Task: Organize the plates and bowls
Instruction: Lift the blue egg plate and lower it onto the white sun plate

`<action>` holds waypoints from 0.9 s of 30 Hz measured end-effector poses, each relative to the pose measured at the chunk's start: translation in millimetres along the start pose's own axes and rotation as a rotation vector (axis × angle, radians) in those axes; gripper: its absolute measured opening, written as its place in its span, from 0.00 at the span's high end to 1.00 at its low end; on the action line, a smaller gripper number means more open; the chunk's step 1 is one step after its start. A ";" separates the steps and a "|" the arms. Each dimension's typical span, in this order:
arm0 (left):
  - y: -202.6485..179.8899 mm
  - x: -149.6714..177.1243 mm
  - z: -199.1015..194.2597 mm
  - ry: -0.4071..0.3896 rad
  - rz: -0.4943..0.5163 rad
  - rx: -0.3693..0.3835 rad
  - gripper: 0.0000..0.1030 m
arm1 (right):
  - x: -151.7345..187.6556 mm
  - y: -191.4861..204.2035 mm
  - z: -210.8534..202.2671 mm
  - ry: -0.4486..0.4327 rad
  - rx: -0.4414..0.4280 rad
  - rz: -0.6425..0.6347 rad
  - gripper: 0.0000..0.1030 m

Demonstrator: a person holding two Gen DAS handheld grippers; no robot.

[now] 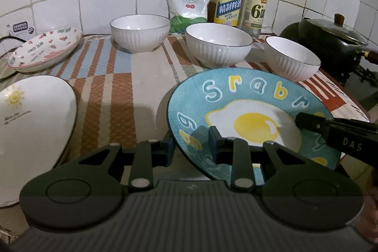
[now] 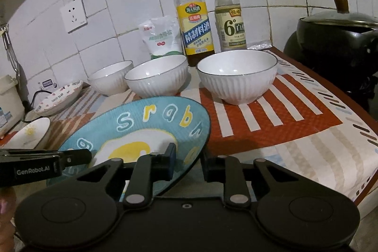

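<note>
Both grippers clamp the blue plate (image 1: 248, 110) by its near rim, holding it tilted over the near edge of the tabletop (image 1: 141, 77). The left gripper (image 1: 191, 145) has its fingers closed on the plate's left rim, and the right gripper (image 2: 187, 161) grips the right rim, one finger above and one below.

Only the left wrist view shows the white plate (image 1: 35, 124) with a sun drawing in full, at the tabletop's left edge; in the right wrist view just part of it is seen. The right wrist view alone shows the red-striped patch of the cloth (image 2: 271, 124) on the right side, bare up to the right edge.

The blue plate bears a fried egg and letters reading "Srabr". The pink-patterned plate (image 1: 45, 49) at the far left corner reads "LOVELY BEAR". One bottle (image 2: 232, 13) shows "6°"; the yellow-labelled bottle (image 2: 195, 18) and the white bag (image 2: 161, 37) carry Chinese print. The left gripper's side reads "GenRobot.AI".

Three white ribbed bowls (image 1: 140, 32) (image 1: 218, 44) (image 1: 291, 58) stand in a row along the far edge. A black pot (image 2: 335, 39) sits beyond the right edge.
</note>
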State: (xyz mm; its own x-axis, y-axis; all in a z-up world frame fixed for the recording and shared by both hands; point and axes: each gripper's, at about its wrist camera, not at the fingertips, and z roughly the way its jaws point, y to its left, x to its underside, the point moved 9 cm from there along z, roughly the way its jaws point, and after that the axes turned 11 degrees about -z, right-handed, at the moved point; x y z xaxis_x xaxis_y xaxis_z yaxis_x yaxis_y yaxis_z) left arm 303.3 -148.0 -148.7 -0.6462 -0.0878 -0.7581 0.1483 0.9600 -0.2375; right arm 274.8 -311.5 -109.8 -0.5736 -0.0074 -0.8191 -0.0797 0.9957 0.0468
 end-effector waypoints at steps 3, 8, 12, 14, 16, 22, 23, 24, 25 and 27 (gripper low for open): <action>3.7 -0.2 -6.8 -0.012 0.006 -0.021 0.73 | -1.6 6.3 -0.8 0.004 -0.011 0.003 0.75; 15.2 -0.6 -22.8 -0.023 0.001 -0.031 0.73 | -6.0 22.0 -5.7 -0.008 -0.026 -0.013 0.75; 30.2 -6.5 -43.0 -0.050 -0.016 -0.041 0.73 | -16.2 41.4 -14.5 -0.028 -0.049 -0.033 0.75; 38.4 -10.2 -54.3 -0.067 -0.022 -0.054 0.73 | -22.3 52.8 -18.7 -0.035 -0.062 -0.036 0.75; 48.6 -14.4 -66.2 -0.085 -0.026 -0.069 0.73 | -28.9 67.1 -22.1 -0.050 -0.079 -0.047 0.75; 88.7 -25.4 -103.8 -0.130 -0.047 -0.122 0.73 | -45.2 115.5 -25.5 -0.078 -0.156 -0.079 0.76; 96.8 -26.5 -109.7 -0.136 -0.052 -0.134 0.73 | -46.4 124.4 -25.4 -0.081 -0.169 -0.084 0.76; 104.6 -27.4 -114.9 -0.141 -0.058 -0.144 0.73 | -48.1 134.6 -24.0 -0.083 -0.185 -0.093 0.76; 114.1 -28.2 -120.1 -0.146 -0.065 -0.158 0.73 | -48.7 142.6 -23.0 -0.084 -0.196 -0.102 0.75; 131.0 -28.2 -127.3 -0.147 -0.083 -0.179 0.73 | -50.4 162.1 -18.7 -0.082 -0.219 -0.120 0.75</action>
State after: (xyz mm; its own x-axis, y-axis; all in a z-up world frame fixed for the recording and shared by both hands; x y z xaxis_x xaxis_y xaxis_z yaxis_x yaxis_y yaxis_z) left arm 245.6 14.1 -81.2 -0.5331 -0.1936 -0.8236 -0.0441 0.9785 -0.2014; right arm 275.6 -151.5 -50.2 -0.4823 -0.1076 -0.8694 -0.3228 0.9444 0.0622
